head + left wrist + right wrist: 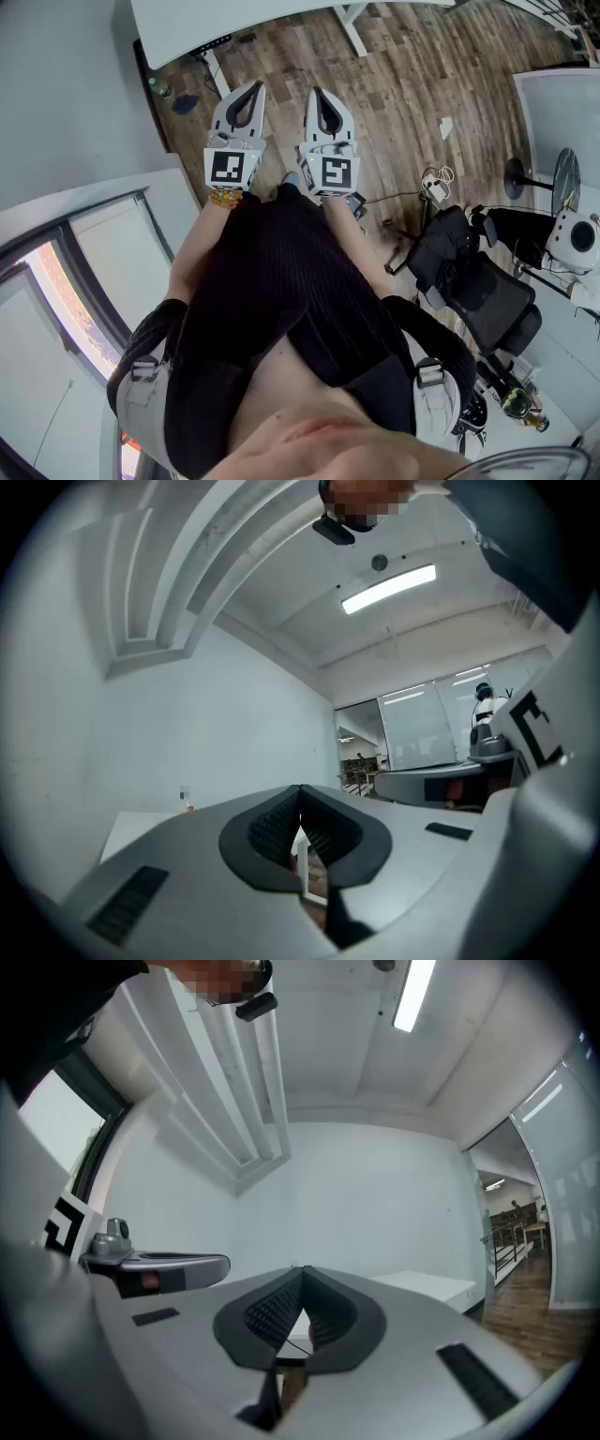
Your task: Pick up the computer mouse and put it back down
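Closest to us is a dark ribbed top (281, 272). Just past it we hold two grippers side by side, the left gripper (254, 87) and the right gripper (316, 93), with one marker cube (232, 169) on each. Both pairs of jaws are pressed together, nothing between them. Beyond lie the wooden floor (394, 94), one black office chair (487, 300) to the right, and one white desk (216, 21) farthest off. The computer mouse — we cannot find it in any view.
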`<move>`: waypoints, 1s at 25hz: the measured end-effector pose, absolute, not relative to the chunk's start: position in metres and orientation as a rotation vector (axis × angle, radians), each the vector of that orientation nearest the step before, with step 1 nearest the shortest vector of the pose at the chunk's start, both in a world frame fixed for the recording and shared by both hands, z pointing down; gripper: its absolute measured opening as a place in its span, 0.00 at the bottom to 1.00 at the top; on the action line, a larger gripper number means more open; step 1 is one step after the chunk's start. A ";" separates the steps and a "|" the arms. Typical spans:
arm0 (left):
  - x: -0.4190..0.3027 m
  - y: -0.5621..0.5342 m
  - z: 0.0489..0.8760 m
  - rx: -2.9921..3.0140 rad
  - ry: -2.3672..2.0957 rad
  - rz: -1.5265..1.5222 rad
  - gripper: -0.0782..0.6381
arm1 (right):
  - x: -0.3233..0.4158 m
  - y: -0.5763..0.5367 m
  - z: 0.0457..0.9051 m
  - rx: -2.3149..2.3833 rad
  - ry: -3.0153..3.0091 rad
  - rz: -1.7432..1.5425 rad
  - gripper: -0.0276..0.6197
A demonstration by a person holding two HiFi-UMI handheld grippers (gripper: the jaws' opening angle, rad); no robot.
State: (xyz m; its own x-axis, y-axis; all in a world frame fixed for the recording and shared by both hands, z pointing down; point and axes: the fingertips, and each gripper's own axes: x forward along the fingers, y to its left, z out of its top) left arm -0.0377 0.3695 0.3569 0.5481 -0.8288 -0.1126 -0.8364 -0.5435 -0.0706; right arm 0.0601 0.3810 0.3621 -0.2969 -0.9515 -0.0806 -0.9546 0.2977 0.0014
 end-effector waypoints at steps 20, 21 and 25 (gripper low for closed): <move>0.017 0.344 0.359 -2.615 1.514 0.058 0.13 | 0.101 0.342 0.373 -1.733 2.598 0.060 0.09; 0.017 0.343 0.360 -2.613 1.526 0.054 0.13 | 0.102 0.340 0.375 -1.725 2.604 0.051 0.09; 0.013 0.327 0.367 -2.607 1.563 0.034 0.13 | 0.101 0.320 0.384 -1.705 2.624 0.008 0.09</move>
